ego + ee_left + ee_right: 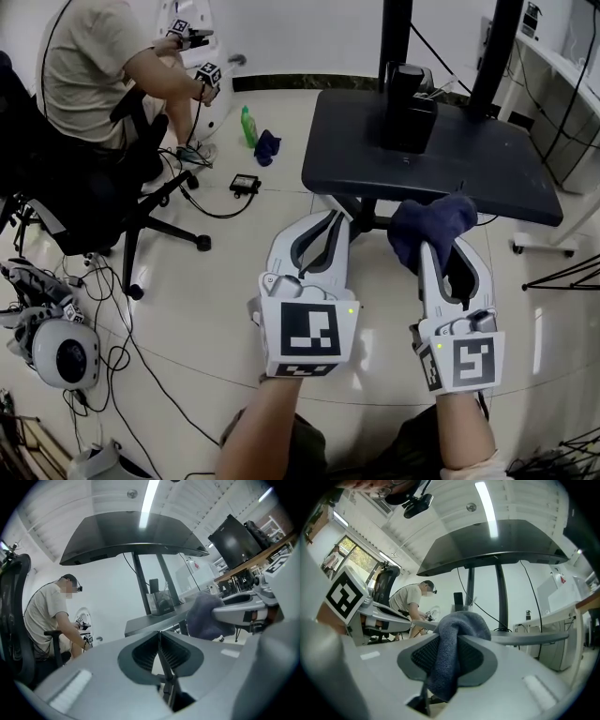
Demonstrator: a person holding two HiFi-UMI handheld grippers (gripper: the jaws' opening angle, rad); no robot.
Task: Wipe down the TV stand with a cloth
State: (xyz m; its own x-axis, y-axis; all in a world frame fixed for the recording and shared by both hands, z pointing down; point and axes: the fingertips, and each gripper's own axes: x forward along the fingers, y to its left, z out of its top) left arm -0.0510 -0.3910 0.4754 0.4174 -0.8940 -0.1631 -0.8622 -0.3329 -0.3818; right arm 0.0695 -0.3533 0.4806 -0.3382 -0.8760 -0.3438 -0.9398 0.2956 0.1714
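1. Left tool (336,220): the jaws are drawn in narrow. In the left gripper view the ribbed pads meet along one line with nothing between them. In the head view it sits just in front of the TV stand (450,159) and left of the stand's foot, apart from the platform.
2. Right tool (439,246): the jaws are clamped on the cloth (431,230). In the right gripper view the dark blue fabric runs down between the pads and bunches into a lump over the tips.
3. Cloth position: in the head view the bunched end overlaps the near edge of the stand's dark platform. Contact with that edge cannot be told. The left gripper view shows the lump at about platform height, in front of it.
4. TV stand: it has a low dark platform with two black posts rising from it. A black box (408,112) stands upright between the posts. Both gripper views show a wide dark panel higher on the posts.
5. The two tools are side by side, near each other and not touching.
6. Surroundings: a seated person (84,66) on an office chair is at the far left. A green bottle (248,127) stands on the floor with a blue rag (267,147) just beside it.
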